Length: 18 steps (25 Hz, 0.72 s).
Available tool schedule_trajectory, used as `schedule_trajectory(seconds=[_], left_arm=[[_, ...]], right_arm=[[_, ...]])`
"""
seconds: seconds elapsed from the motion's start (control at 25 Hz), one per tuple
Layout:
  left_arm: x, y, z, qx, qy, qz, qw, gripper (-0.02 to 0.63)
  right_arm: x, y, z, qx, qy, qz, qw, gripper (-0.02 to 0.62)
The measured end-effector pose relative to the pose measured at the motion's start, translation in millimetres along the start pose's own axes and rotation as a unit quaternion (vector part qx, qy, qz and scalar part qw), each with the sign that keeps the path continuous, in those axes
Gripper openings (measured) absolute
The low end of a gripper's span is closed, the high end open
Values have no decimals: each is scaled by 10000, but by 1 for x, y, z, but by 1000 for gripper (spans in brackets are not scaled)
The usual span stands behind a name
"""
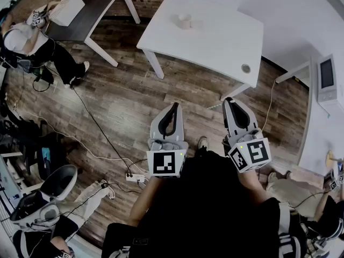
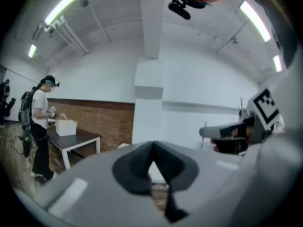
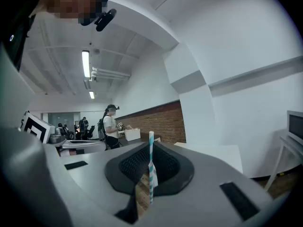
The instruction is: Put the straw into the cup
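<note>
Left claw [image 1: 173,109] and right claw [image 1: 231,102] held roughly level, side by side over the floor [image 1: 123,106], well short of the white surface [image 1: 215,47] carrying the cup [image 1: 185,20]. I read the left claw as pressed together and empty, while the right claw pinches the striped straw [image 3: 151,167] upright. In the head view the straw seems too thin to make out.

You'll find no words, numbers or brand names to read here. The cubes on your left gripper [image 1: 173,109] and right gripper [image 1: 232,104] carry only black-and-white square patterns, no letters.
</note>
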State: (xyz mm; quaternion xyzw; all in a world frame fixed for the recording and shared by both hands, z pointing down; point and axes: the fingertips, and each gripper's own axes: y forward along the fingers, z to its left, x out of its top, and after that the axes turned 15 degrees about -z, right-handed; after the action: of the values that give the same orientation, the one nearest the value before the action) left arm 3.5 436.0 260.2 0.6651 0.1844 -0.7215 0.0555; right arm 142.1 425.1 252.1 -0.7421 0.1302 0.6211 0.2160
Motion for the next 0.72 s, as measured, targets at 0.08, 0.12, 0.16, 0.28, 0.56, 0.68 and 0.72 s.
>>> schedule_trajectory(seconds=[0.08,0.12,0.16,0.28,0.56,0.68,0.72], left_arm=[[1,-1,-4,-19,-32,-26,10000,5],[1,-2,-6,-22,-47,-33,10000,5],[1,-3,-6,-17,-62,-32,10000,5],[2,-2,-7,-2,-78,-28,10000,5],[-4,1,-16,-56,1,78,10000,5],[-3,8,-24,-34,-17,66,10000,5],[-5,10,-27,-28,2,91,10000,5]], right_arm=[[1,-4,-1,-11,-11,-1,10000,20],[2,-6,-2,-15,-12,-1,10000,20],[2,-7,-2,-15,-10,-2,10000,20],[1,-6,-2,22,23,4,10000,20],[8,-11,-7,110,196,-132,9997,21],[8,-15,-17,118,223,-100,9996,21],[8,-17,-23,125,230,-79,9996,20]])
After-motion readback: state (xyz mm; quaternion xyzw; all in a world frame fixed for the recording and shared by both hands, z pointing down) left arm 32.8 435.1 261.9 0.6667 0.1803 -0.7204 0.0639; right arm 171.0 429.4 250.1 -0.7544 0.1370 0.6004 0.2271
